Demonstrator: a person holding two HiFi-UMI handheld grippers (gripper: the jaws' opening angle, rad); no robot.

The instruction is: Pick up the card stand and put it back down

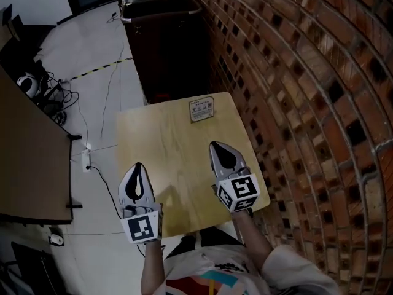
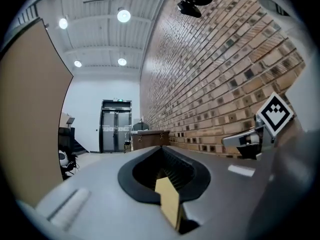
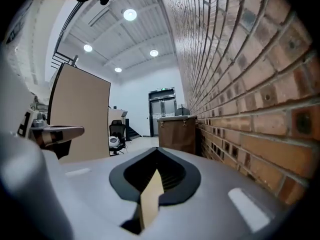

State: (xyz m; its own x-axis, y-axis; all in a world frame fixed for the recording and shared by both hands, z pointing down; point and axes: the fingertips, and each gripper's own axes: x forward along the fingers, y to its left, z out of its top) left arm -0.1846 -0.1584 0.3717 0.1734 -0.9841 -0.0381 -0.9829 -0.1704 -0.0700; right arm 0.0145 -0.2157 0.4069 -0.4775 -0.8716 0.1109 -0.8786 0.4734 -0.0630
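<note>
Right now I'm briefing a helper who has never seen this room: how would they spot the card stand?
Start at the brick wall; a pale wooden table stands beside it. At the table's far edge, toward the wall, sits the card stand. It is the only loose thing on the tabletop: a small pale printed card.

Card stand (image 1: 201, 109): a small rectangular holder with a pale card face inside a darker, brownish border. The card carries fine print, too small to read. It rests on the light wooden table (image 1: 159, 143), close to the far edge and right of that edge's middle, nearer the far right corner than the far left. Its long side runs roughly along the far edge, slightly skewed. Seen from above, upright or leaning back cannot be told. Bare tabletop surrounds it.
</note>
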